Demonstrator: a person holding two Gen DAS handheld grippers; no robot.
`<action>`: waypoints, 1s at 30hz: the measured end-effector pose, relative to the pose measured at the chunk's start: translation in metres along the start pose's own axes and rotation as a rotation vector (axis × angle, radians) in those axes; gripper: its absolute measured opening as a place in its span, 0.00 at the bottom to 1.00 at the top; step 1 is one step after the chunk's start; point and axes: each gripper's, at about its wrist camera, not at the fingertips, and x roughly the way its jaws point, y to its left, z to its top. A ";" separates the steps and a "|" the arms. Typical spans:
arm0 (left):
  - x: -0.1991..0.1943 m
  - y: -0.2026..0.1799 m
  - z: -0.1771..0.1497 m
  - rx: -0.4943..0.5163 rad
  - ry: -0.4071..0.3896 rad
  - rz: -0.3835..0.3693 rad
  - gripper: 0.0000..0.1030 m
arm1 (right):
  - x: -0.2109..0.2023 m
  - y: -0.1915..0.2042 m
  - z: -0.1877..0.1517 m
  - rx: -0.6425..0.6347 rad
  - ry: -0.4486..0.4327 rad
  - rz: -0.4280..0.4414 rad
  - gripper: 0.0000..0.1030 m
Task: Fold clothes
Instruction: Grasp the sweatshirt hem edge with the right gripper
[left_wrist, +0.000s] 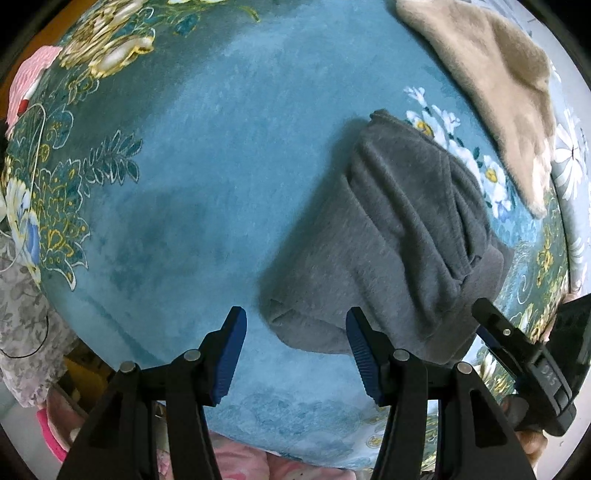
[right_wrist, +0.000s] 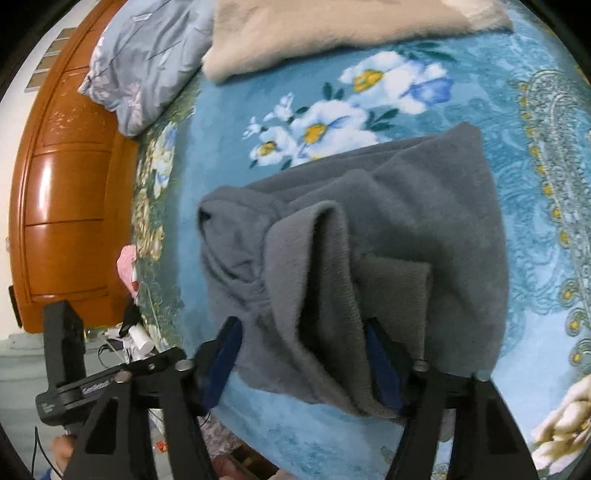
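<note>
A grey fleece garment (left_wrist: 391, 243) lies bunched and partly folded on the blue floral blanket (left_wrist: 207, 155). My left gripper (left_wrist: 295, 350) is open and empty, just in front of the garment's near edge. In the right wrist view the same grey garment (right_wrist: 388, 240) fills the middle. My right gripper (right_wrist: 303, 362) is open, and a fold of the grey cloth lies between its blue pads (right_wrist: 225, 354). The right gripper also shows at the right edge of the left wrist view (left_wrist: 517, 343).
A beige fleece garment (left_wrist: 491, 85) lies at the far end of the blanket; it also shows in the right wrist view (right_wrist: 332, 33). A grey-blue pillow (right_wrist: 144, 59) and a wooden headboard (right_wrist: 66, 192) stand at the left. Pink cloth (left_wrist: 33, 77) lies at the bed's edge.
</note>
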 end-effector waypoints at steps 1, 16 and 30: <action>0.001 0.000 0.000 -0.001 0.003 0.000 0.55 | 0.001 0.000 -0.002 0.004 0.004 0.005 0.27; -0.003 0.003 0.007 0.013 0.007 0.009 0.55 | -0.008 -0.047 -0.026 0.169 -0.008 0.070 0.14; 0.006 0.006 -0.002 0.026 0.027 0.031 0.55 | 0.007 -0.072 -0.013 0.209 -0.007 0.063 0.70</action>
